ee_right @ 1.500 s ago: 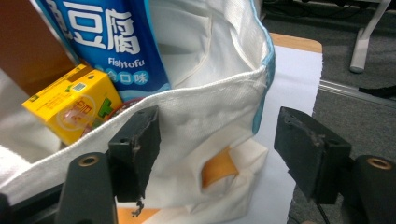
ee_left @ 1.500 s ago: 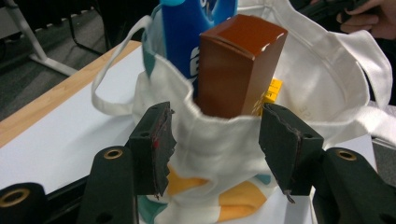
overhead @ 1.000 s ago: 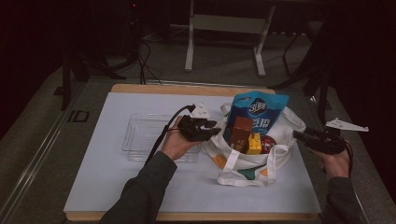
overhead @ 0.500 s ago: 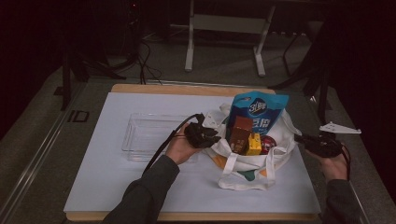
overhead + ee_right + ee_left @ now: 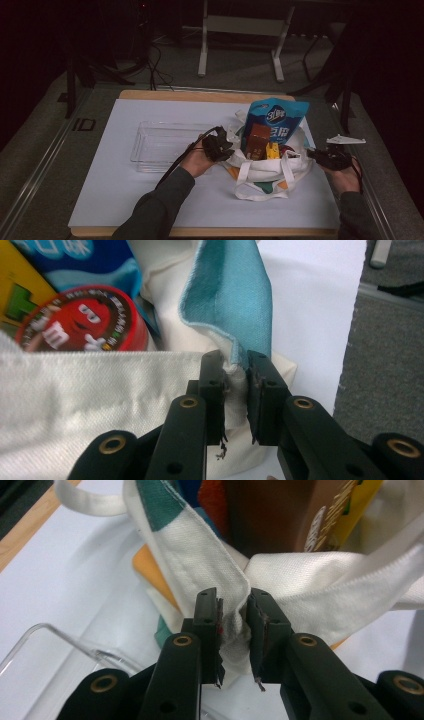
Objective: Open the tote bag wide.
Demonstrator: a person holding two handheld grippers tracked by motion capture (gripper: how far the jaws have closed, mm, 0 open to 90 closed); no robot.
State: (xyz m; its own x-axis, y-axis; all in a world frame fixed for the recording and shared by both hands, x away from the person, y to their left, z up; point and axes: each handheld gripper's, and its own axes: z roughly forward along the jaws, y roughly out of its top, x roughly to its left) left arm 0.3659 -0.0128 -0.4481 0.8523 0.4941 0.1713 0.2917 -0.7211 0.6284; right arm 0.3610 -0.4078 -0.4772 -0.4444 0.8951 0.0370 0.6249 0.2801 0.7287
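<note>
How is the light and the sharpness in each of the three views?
High view: dim, dark room edges, the bag soft. Left gripper view: bright, cloth at the jaws sharp, the tray blurred. Right gripper view: bright, the red lid slightly soft.

tray (image 5: pixel 155 145) left of bag (image 5: pixel 265 172), on table (image 5: pixel 100 200)

The white paper-covered table (image 5: pixel 125 200) lies bare in front and along its far edge. A clear plastic tray (image 5: pixel 160 145) blocks the left middle. The white canvas tote bag (image 5: pixel 265 172) fills the centre-right, its mouth crowded by a tall blue snack pouch (image 5: pixel 276 122), a brown packet (image 5: pixel 257 141) and a red round tin (image 5: pixel 82 320).
</note>
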